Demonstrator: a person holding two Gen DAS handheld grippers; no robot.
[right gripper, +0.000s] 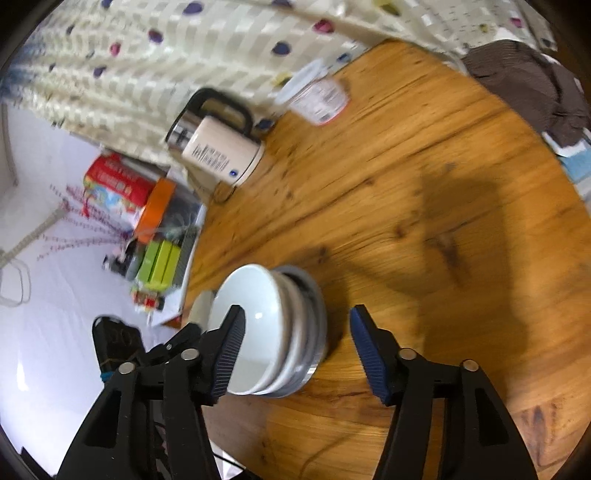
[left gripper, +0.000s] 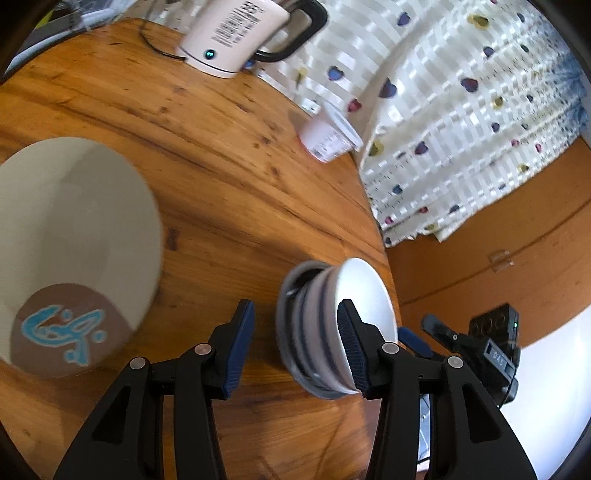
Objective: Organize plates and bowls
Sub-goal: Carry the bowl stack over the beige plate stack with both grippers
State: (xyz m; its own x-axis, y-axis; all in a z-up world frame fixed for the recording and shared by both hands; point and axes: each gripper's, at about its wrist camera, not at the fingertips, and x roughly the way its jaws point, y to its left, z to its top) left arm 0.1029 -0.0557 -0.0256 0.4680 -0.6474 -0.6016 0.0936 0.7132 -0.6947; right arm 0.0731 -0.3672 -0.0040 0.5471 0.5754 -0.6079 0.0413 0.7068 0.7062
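A stack of white bowls on a grey plate [left gripper: 325, 332] stands near the edge of the round wooden table [left gripper: 221, 177]. My left gripper [left gripper: 295, 339] is open, its right finger over the stack's rim and its left finger over bare wood. A large white plate with a brown and blue motif [left gripper: 70, 251] lies at the left. In the right wrist view the same stack [right gripper: 273, 328] sits between the fingers of my open right gripper [right gripper: 299, 354], closer to its left finger. The right gripper also shows past the stack in the left wrist view [left gripper: 476, 343].
A cream electric kettle [left gripper: 236, 33] and a white tub [left gripper: 328, 136] stand at the table's far side, by a patterned curtain [left gripper: 461, 110]. In the right wrist view, boxes and clutter [right gripper: 147, 229] lie on the floor beyond the table edge, and dark cloth [right gripper: 528, 81] lies at the upper right.
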